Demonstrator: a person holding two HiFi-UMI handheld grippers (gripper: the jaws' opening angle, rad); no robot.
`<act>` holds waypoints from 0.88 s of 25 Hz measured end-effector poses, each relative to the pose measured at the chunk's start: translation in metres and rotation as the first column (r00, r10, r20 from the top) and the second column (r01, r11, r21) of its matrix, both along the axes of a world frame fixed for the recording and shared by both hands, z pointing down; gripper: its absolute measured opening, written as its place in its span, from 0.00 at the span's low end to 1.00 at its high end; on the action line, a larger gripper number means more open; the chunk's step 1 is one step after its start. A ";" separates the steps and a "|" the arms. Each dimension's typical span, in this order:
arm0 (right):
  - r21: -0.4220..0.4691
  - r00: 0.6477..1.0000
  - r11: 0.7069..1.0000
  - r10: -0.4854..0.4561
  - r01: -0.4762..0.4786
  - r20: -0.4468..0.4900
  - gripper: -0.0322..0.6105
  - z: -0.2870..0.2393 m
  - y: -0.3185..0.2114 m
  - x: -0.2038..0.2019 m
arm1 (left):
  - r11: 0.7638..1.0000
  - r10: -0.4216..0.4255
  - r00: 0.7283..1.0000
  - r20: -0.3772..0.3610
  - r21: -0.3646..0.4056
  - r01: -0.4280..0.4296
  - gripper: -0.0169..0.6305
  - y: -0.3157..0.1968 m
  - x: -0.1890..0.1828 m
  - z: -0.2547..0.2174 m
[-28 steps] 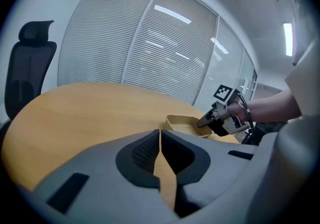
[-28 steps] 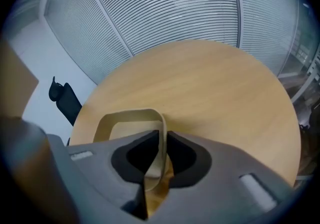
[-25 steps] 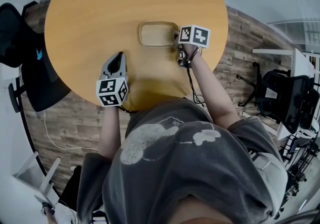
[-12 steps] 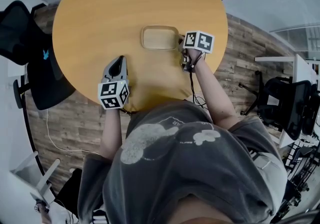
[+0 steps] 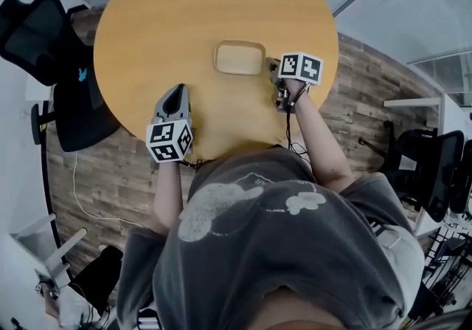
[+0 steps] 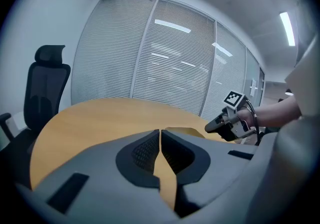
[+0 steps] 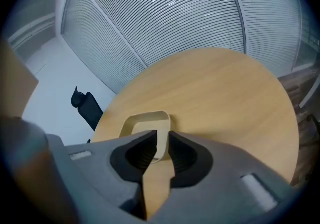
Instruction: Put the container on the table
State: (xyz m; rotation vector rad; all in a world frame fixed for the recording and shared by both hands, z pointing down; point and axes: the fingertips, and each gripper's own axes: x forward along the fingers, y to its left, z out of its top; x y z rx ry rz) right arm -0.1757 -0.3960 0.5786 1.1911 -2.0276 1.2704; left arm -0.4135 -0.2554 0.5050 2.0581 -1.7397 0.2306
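A shallow tan container point(image 5: 240, 57) with rounded corners sits low on the round wooden table point(image 5: 147, 33); whether it rests fully on the top I cannot tell. My right gripper point(image 5: 271, 68) is at its right end. In the right gripper view the jaws are closed on that end wall, with my right gripper point(image 7: 161, 140) holding the container point(image 7: 145, 122), which extends to the left. My left gripper point(image 5: 175, 96) hovers over the table's near edge, shut and holding nothing. In the left gripper view my left gripper point(image 6: 160, 135) points across the table point(image 6: 100, 118).
A black office chair point(image 5: 55, 63) stands by the table's left side, another point(image 5: 435, 166) at far right. A cable trails from the right gripper over the table edge. Wood-plank floor point(image 5: 354, 92) surrounds the table. Window blinds point(image 6: 165, 62) lie beyond it.
The head view has shifted, so the table sits further right in the picture. The right gripper's marker cube has drawn slightly right of the container's end. The left gripper holds its place.
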 end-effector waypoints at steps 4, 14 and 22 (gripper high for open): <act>0.017 0.999 0.999 -0.031 0.030 0.016 0.16 -0.008 0.006 0.009 | 0.999 -0.033 0.999 0.010 0.009 0.032 0.04 0.013 0.012 -0.006; 0.050 0.987 0.988 -0.146 0.143 0.070 0.16 -0.022 0.019 0.033 | 0.993 -0.109 0.994 0.030 0.039 0.107 0.04 0.036 0.057 -0.018; 0.056 0.959 0.967 -0.254 0.248 0.129 0.15 -0.026 0.042 0.064 | 0.987 -0.160 0.986 0.042 0.023 0.159 0.04 0.054 0.112 -0.016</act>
